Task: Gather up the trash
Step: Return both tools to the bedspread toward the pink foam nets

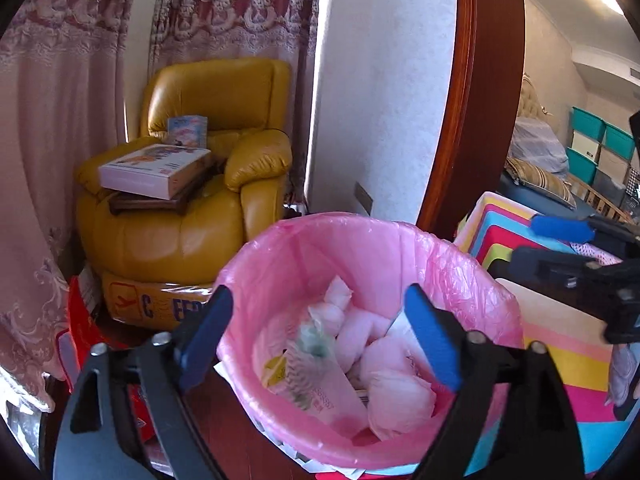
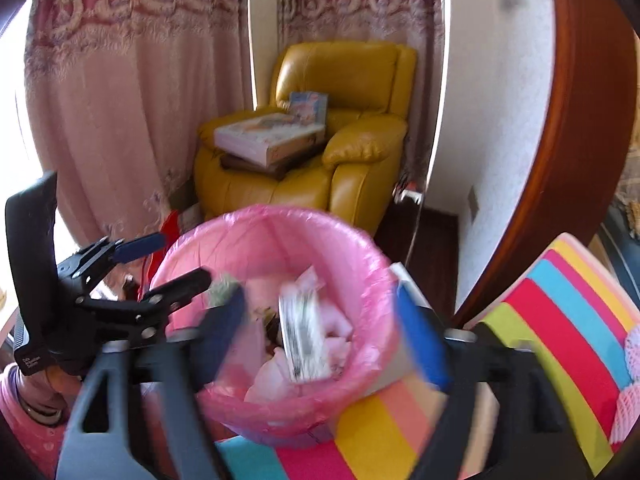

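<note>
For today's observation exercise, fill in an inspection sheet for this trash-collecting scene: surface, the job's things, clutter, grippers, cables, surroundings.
Surface: striped foam mat in many colours beside dark wood floor.
Job's things: bin with pink liner, part filled with crumpled tissues and a printed wrapper.
Clutter: boxes stacked on the yellow armchair; red bag by the bin.
Grippers: left gripper open above the bin, empty; right gripper open above the bin, blurred.
Cables: a thin white cord near the wall.
Surroundings: lace curtains, wooden door frame, teal storage bins.
</note>
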